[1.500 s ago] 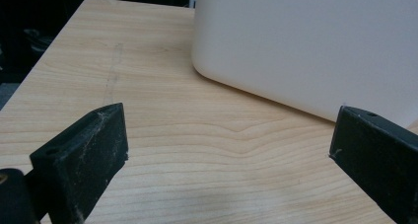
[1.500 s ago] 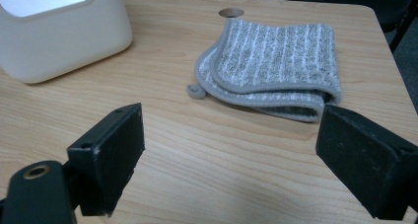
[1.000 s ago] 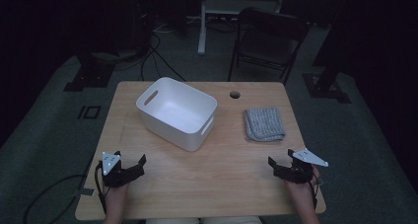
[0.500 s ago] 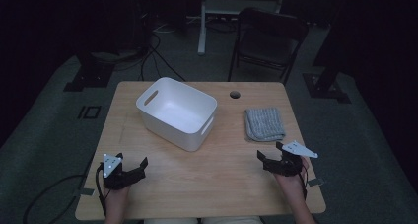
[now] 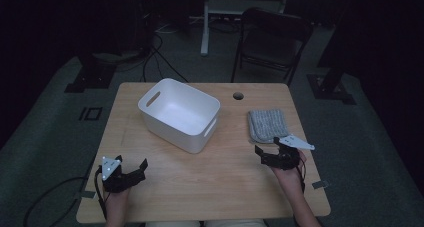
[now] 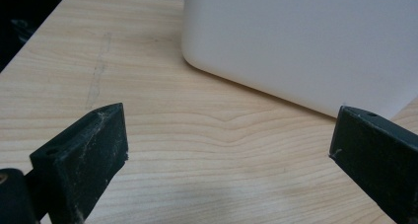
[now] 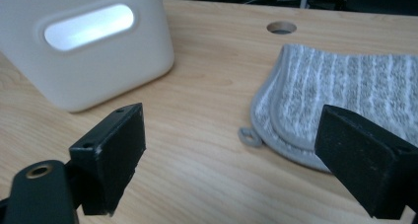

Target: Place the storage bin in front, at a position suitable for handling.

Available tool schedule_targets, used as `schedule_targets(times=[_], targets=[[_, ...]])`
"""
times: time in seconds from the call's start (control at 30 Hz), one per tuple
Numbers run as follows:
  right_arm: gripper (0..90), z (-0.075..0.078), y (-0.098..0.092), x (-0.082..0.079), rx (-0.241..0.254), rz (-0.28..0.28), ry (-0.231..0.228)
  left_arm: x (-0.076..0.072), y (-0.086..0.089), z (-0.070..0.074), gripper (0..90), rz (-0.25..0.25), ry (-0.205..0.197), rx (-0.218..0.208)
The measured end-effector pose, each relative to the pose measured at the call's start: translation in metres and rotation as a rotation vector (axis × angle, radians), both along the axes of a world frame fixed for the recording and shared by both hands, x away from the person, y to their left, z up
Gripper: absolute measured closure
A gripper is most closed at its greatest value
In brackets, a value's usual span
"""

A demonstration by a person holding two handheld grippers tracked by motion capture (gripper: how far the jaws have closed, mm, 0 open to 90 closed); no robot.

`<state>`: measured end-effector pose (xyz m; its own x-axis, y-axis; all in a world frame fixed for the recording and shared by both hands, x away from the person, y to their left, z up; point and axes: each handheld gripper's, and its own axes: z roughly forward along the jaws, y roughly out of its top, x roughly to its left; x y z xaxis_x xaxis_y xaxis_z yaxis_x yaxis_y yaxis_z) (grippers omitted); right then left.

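- Cloth (image 5: pixel 268 125), grey and ribbed, folded, lies flat on the worktop (image 5: pixel 200 187) just ahead of the right gripper (image 5: pixel 270 149).
- In the right gripper view the cloth (image 7: pixel 355 86) sits ahead of the fingers (image 7: pixel 116 150) and toward the right one; its near rounded edge carries a small hanging loop that falls between the two fingers, farther on.
- Right gripper: fingers spread wide, nothing between them, held low over the worktop by the person's right hand (image 5: pixel 287 172).
- White bin (image 5: pixel 179 113), open-topped with slot handles, stands ahead and to the left of the right fingers, apart from the cloth; its handle slot (image 7: pixel 88 26) faces that gripper's camera.
- Left gripper (image 5: pixel 137 168): fingers (image 6: pixel 88 150) spread wide, nothing between them, low over the worktop near its front left corner.
- In the left gripper view the bin's plain white wall (image 6: pixel 305 41) stands ahead of the fingers, bare wood lying between.
- Round cable hole (image 5: pixel 238 95) in the worktop lies beyond the cloth, toward the far edge.
- Dark folding chair (image 5: pixel 272 37) stands on the floor behind the worktop.
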<state>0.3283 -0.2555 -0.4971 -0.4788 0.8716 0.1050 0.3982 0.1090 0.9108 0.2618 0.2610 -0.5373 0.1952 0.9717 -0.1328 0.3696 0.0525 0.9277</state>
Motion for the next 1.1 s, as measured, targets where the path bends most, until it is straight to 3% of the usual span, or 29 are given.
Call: schedule_targets(times=[0.2,0.47,0.6,0.83,1.1], targets=[[11.7,0.009,0.004,0.012,0.002,-0.003,-0.006,0.0,0.0,0.0,1.5,-0.003,0.004,0.002],[11.7,0.013,0.026,0.024,-0.007,0.041,-0.006,-0.001,0.0,0.0,1.5,-0.009,0.007,0.003],[11.7,0.021,0.035,0.032,0.014,0.062,-0.015,-0.002,-0.002,0.002,1.5,-0.027,-0.013,0.038],[12.3,0.039,0.055,0.048,0.012,0.105,-0.033,-0.001,0.0,0.0,1.5,-0.022,0.01,0.01],[17.7,0.053,0.077,0.065,-0.001,0.16,-0.039,-0.002,0.0,0.002,1.5,-0.031,-0.004,0.023]])
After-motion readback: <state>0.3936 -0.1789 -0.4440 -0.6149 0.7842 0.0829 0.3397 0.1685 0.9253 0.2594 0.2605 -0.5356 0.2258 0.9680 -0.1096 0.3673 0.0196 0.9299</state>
